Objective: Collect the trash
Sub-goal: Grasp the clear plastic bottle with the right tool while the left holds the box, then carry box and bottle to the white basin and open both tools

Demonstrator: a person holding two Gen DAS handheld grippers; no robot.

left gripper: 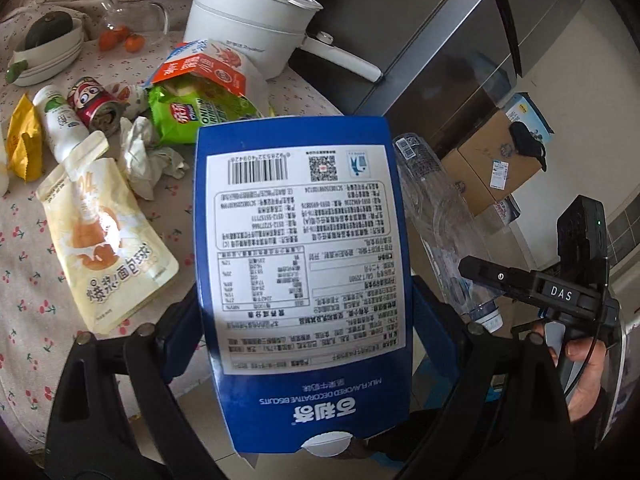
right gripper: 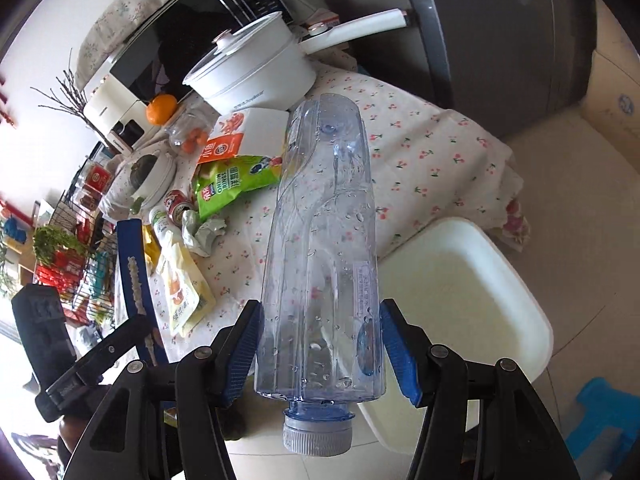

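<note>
My left gripper (left gripper: 304, 312) is shut on a blue biscuit box (left gripper: 300, 248), held upright off the table's edge; the box also shows edge-on in the right wrist view (right gripper: 134, 264). My right gripper (right gripper: 320, 348) is shut on an empty clear plastic bottle (right gripper: 324, 240), cap toward me; it also shows in the left wrist view (left gripper: 436, 208). More trash lies on the table: a cream pouch (left gripper: 104, 240), crumpled paper (left gripper: 144, 156), a green snack bag (left gripper: 196, 112), a red can (left gripper: 94, 106), a white bottle (left gripper: 60, 120), a yellow wrapper (left gripper: 24, 140) and an orange-white carton (left gripper: 208, 66).
A white pot (left gripper: 252, 12) with a long handle stands at the table's far side, with a bowl (left gripper: 44, 52) and a glass jar of oranges (left gripper: 128, 20). A white chair (right gripper: 460, 280) stands beside the table. A grey fridge (left gripper: 440, 40) and cardboard boxes (left gripper: 492, 164) are to the right.
</note>
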